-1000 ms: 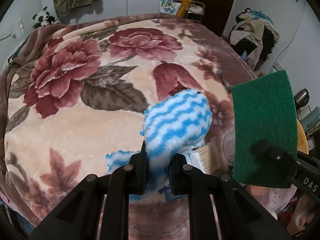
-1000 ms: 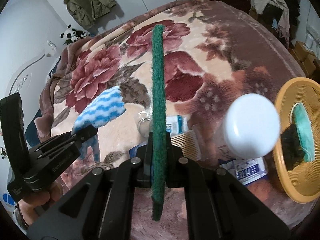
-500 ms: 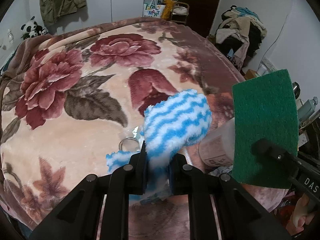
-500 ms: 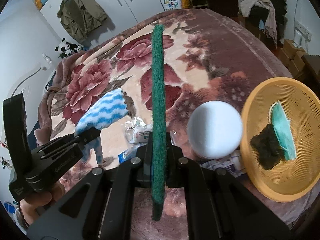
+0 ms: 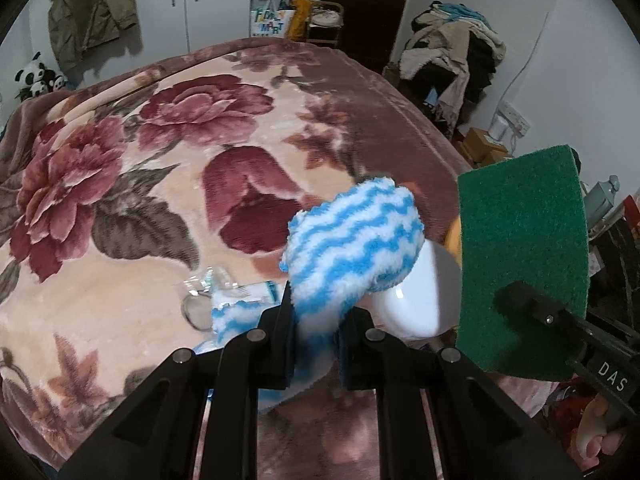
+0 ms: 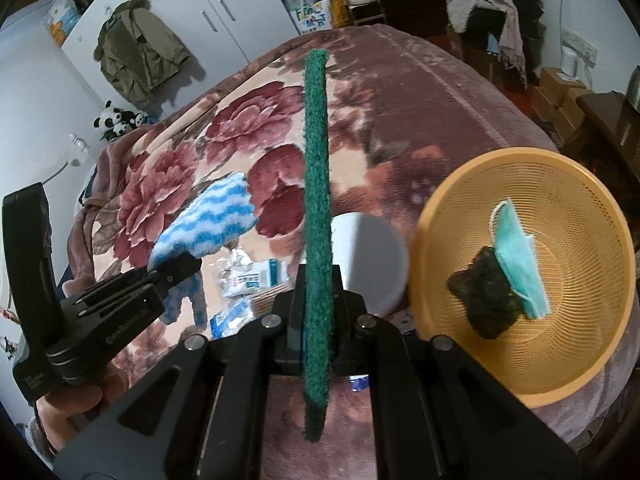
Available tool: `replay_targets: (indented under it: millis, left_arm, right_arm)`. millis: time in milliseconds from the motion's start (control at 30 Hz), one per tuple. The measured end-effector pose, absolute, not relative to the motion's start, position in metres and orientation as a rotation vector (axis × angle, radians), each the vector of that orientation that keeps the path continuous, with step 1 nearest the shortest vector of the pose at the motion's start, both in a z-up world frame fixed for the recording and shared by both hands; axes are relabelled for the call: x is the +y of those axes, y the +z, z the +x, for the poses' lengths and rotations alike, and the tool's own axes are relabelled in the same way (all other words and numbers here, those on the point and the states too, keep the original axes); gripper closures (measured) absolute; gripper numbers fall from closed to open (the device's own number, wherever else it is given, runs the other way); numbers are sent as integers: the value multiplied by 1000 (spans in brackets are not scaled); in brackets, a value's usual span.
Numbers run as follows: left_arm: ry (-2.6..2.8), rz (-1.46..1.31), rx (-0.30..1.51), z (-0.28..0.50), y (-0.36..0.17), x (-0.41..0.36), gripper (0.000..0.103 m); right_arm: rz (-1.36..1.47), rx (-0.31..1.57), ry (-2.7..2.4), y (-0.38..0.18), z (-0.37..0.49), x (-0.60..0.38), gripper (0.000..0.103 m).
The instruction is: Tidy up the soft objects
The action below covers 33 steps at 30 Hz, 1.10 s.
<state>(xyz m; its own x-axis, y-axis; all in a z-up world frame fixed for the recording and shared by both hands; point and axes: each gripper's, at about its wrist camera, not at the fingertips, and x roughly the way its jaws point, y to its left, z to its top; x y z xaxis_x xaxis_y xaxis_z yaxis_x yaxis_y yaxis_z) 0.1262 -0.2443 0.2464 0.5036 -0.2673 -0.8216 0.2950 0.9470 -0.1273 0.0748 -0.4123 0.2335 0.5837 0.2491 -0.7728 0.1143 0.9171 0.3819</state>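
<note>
Carrying goes best if the left tongs (image 5: 316,332) keep pinching the striped cloth (image 5: 352,248) and the right tongs (image 6: 316,320) the green scouring pad (image 6: 316,200) until both hang over the orange basket (image 6: 460,208).

**Soft items: two held, two in basket**

Blue-and-white striped fuzzy cloth (image 5: 352,248): pinched between the left gripper (image 5: 316,316) pads, bulk bunched up above the fingertips, tail hanging below. Green scouring pad (image 6: 316,208): flat, stiff, clamped edge-on in the right gripper (image 6: 318,312), standing up past the tips and sticking out below them. Orange mesh basket (image 6: 452,216) sits right of the right gripper on the bed; inside it a teal face mask (image 6: 516,256) leans over a dark crumpled cloth (image 6: 484,296), touching.
</note>
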Motion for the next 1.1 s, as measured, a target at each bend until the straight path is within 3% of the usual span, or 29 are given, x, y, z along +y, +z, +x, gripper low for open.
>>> replay_targets:
  millis: [1100]
  left_arm:
    - [-592, 44, 1051, 113, 234, -421, 88]
  right_arm:
    - [439, 944, -195, 224, 36, -543, 95]
